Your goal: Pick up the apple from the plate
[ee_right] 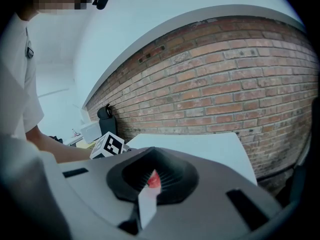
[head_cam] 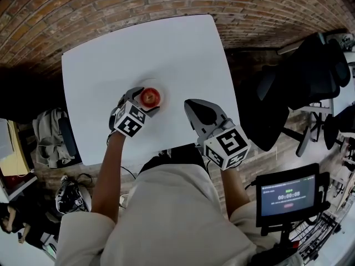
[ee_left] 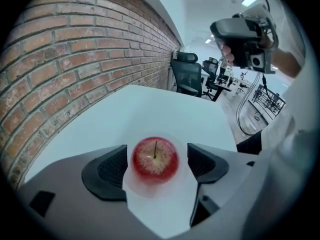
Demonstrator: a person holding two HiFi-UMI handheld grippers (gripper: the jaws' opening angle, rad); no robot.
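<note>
Brick wall [head_cam: 83,10] closes the top of the head view, and below it a white table [head_cam: 166,43] fills the middle. A little below the centre of this table, the red apple [head_cam: 150,97] stands stem up on a small white plate [ee_left: 150,190] (in the head view the plate is hard to tell from the table, but the left gripper view shows its round edge).

The left gripper [head_cam: 142,102] reaches over the plate from the lower left with its jaws spread wide, one on each side of the apple. In its own view a thin gap shows between each pad and the fruit, so I judge that nothing presses yet. The right gripper [head_cam: 193,107] hangs over the table to the right of the plate, apart from it. Its jaws are pressed almost together, with only a narrow slit and nothing in it.

The approach looks finished; closing on the apple and lifting it are left.

As for writing, the screen [head_cam: 287,195] at the lower right shows a timer, 00:00:08, and its other lines are too small to read. The marker cubes [head_cam: 131,122] carry only black and white squares.
</note>
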